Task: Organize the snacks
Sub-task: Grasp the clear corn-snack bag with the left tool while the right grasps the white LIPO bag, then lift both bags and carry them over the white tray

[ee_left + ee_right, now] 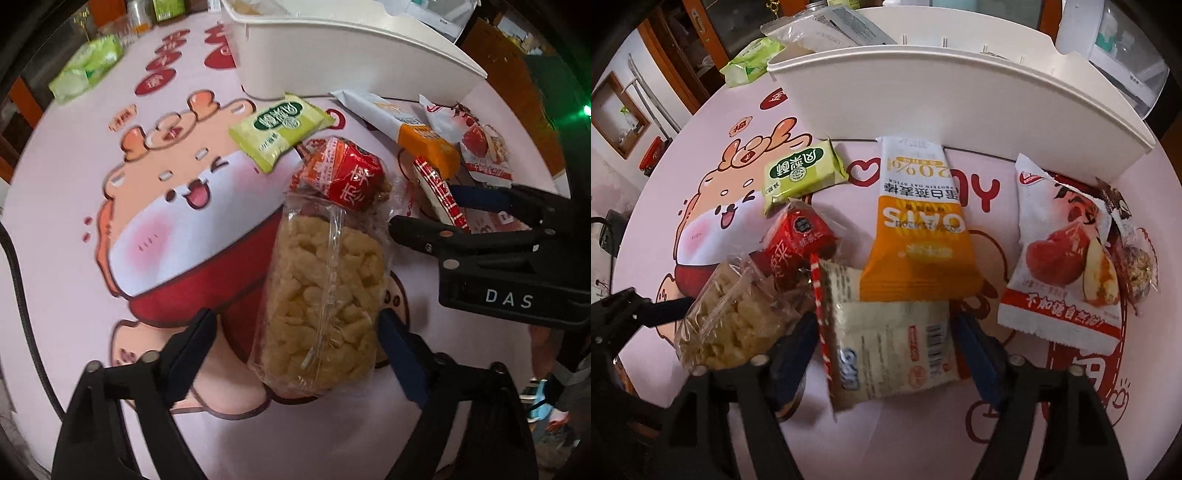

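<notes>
A clear bag of yellow puffed snack point(325, 295) lies on the pink cartoon tablecloth point(110, 258) between the fingers of my left gripper point(297, 339). The right pad touches the bag, the left pad stands apart from it, so this gripper is open. My right gripper point(886, 339) is closed around a white packet with a red striped edge point(890, 347), a pad against each side. In the left wrist view the right gripper point(436, 210) sits just right of the clear bag. A red wrapped snack point(343, 173) rests at the bag's far end.
A white bin point(960, 92) stands at the back of the table. In front of it lie a green packet point(803, 173), an orange oat bar point(919, 236), an apple-picture packet point(1060, 258) and a small nut packet point(1134, 258). A green tissue pack point(88, 66) is far left.
</notes>
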A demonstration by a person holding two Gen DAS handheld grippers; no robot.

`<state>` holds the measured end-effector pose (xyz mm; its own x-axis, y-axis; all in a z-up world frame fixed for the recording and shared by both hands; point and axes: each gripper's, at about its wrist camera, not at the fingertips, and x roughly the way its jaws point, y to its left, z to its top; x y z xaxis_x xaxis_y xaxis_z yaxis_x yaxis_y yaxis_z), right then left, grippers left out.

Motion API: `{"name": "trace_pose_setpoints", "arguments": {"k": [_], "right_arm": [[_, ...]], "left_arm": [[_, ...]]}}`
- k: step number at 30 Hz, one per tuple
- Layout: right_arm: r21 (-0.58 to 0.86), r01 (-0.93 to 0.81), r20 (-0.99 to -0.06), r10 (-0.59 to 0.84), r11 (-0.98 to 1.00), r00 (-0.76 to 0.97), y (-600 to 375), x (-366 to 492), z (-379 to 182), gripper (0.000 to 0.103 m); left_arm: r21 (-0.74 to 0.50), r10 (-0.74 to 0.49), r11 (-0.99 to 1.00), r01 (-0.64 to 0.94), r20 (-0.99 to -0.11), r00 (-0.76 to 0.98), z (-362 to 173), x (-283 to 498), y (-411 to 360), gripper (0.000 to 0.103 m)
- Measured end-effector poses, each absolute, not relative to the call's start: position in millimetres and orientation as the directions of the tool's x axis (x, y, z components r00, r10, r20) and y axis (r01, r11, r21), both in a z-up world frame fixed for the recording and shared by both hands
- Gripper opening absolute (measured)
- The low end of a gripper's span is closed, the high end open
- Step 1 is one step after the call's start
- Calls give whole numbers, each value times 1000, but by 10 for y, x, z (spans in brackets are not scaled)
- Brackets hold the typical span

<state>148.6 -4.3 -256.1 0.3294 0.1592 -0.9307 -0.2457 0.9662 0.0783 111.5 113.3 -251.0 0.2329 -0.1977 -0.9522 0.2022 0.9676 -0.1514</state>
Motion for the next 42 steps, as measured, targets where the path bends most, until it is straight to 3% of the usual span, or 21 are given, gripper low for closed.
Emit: {"name": "trace_pose_setpoints", "arguments": {"k": [1, 3, 6, 8, 10, 26, 42], "right_arm": [[82, -245, -931, 162, 966, 327, -52, 1474, -2551, 60], [91, -240, -931, 168, 967, 325, -81, 1449, -2531, 57], [102, -222, -932, 171, 970, 319, -125, 1413, -2516, 52], [119, -195, -931, 178, 974, 319, -182, 1392, -2499, 39], [130, -185, -924, 187, 974, 333, -230, 1346, -2460, 37], [207, -235, -850, 294, 950, 438, -331, 820, -1766, 35], [131, -202, -735, 232, 970, 637, -479, 1035, -699, 35]], "left_arm": [[-158, -203, 967, 200, -951, 232, -2515, 1120, 1147, 77], [-174, -223, 962, 210, -945, 239, -2495, 1119, 1148, 60], [-176, -227, 960, 217, -944, 239, -2485, 1123, 1140, 58], [-178, -229, 960, 215, -944, 240, -2484, 1126, 1136, 58], [-183, -233, 960, 213, -942, 242, -2464, 1114, 1128, 57], [-144, -229, 957, 252, -909, 348, -1861, 905, 1165, 56], [-109, -281, 938, 330, -797, 534, -696, 1251, 966, 56]]}}
